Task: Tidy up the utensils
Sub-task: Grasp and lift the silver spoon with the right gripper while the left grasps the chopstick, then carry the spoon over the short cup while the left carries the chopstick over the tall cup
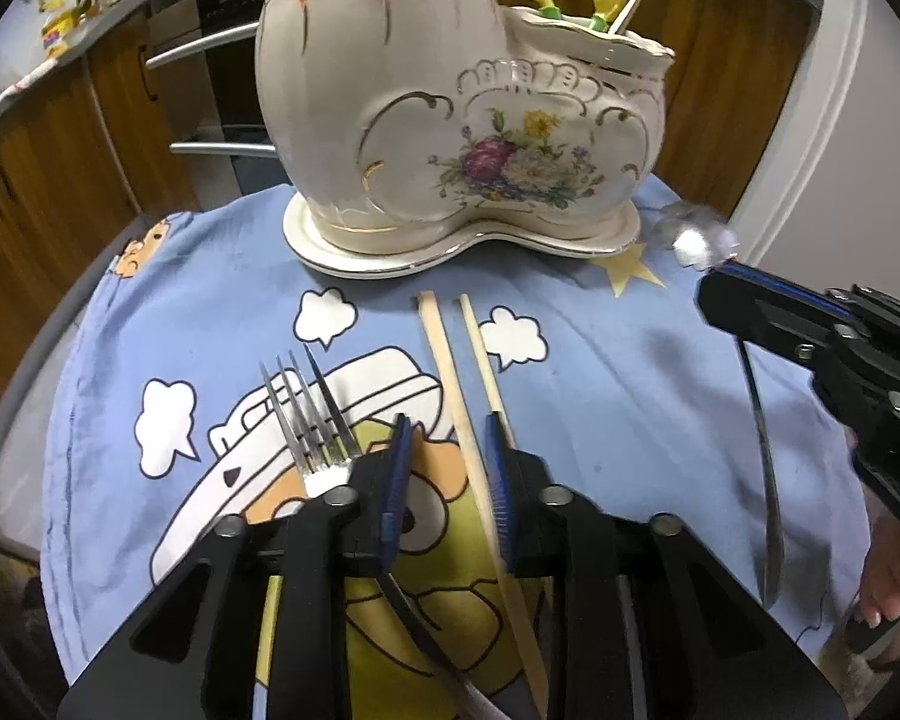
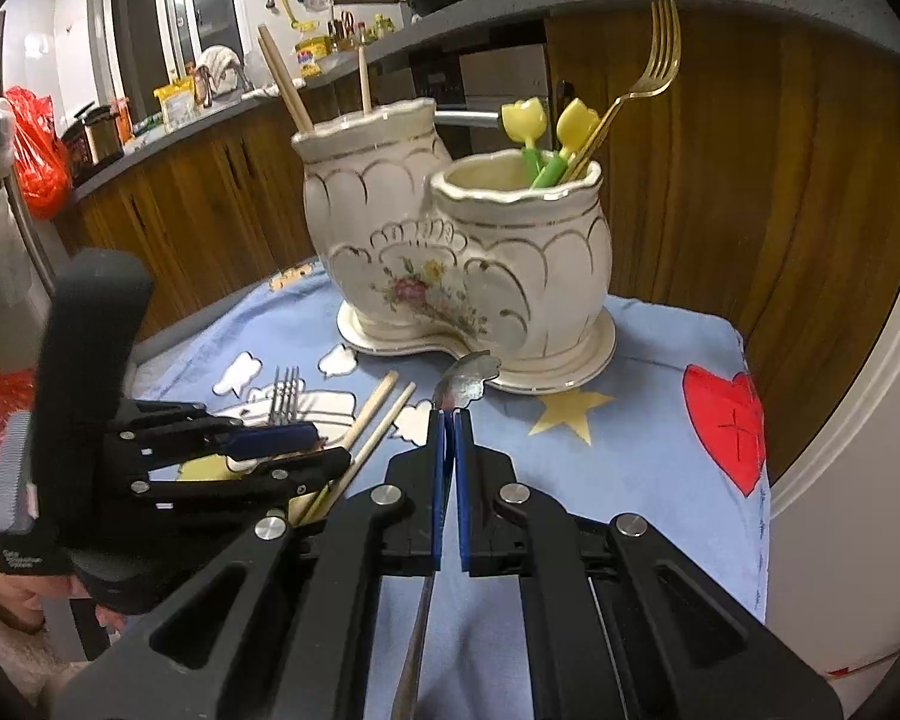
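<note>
Stood at the far edge of a light blue cartoon-print cloth (image 1: 600, 372): a cream ceramic two-compartment utensil holder (image 1: 390, 120) with gold trim and a painted bouquet, seated on a matching gold-rimmed saucer (image 2: 594, 360).

Held in the holder's taller compartment (image 2: 354, 192): three pale wooden chopsticks (image 2: 285, 84), upright and leaning.

Held in the holder's shorter compartment (image 2: 528, 252): two yellow tulip-topped utensils with green stems (image 2: 525, 120) and a gold fork (image 2: 660, 54), tines up, leaning on the rim.

Lay loose on the cloth in front of the holder: a pair of bare wooden chopsticks (image 1: 444, 360), tips near the saucer, and beside them, further from the shorter compartment, a silver metal fork (image 1: 297, 408), tines towards the holder.

Hovered low over that loose pair, in front of the holder: the left gripper (image 1: 450, 426), blue pads a narrow gap apart, one chopstick between them against one pad, the other pad clear of it.

Clamped tight near the holder's base, on the shorter compartment's side: the right gripper (image 2: 449, 420), pinching a silver metal spoon (image 2: 465, 378) by the neck, bowl just beside the saucer, handle trailing back under the fingers.
</note>
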The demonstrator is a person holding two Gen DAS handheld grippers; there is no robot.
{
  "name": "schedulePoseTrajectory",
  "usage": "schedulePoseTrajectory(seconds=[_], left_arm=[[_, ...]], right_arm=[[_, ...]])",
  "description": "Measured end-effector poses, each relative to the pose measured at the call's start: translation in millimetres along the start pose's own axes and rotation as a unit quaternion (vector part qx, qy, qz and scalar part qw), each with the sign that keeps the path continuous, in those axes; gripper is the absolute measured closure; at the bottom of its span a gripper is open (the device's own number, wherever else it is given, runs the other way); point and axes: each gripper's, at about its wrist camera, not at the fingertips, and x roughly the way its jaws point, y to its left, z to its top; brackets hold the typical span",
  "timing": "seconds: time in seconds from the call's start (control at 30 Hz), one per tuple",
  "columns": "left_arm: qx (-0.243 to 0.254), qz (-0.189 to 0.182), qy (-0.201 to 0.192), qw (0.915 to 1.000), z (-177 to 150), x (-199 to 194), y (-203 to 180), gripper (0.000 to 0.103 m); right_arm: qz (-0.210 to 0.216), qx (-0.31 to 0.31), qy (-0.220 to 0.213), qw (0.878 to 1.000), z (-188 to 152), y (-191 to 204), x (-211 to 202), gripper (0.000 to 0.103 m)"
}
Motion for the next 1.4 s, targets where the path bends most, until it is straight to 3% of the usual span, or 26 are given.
schedulePoseTrajectory(seconds=[0.3,0.53,0.73,0.93,1.17,1.4], left_arm=[[-0.026,-0.035,-0.037,0.9983,-9.9,-6.4,16.2,0.097],[-0.001,-0.044,-0.122,0.9916,-19.4,-37.5,15.6,0.097],[-0.007,-0.066,-0.191,0.9794,-14.7,-71.2,17.4,0.097],[-0.005,-0.084,-0.281,0.9561,-7.9,-106.3,28.7,0.097],[0.011,-0.105,-0.367,0.9241,31.6,-132.0,34.4,0.097],[-0.034,-0.117,-0.474,0.8718,70.8,-160.3,62.2,0.097]], right_arm=[[0.006,0.008,-0.053,0.999,2.7,-2.6,-22.5,0.100],[0.004,0.016,-0.132,0.991,9.3,-4.1,-47.6,0.101],[-0.010,0.025,-0.175,0.984,13.8,-5.5,-59.9,0.101],[-0.033,0.024,-0.224,0.974,27.5,-2.1,-78.4,0.101],[-0.050,0.015,-0.264,0.963,63.4,-0.5,-88.8,0.101],[-0.065,0.003,-0.295,0.953,96.3,-2.9,-87.3,0.101]])
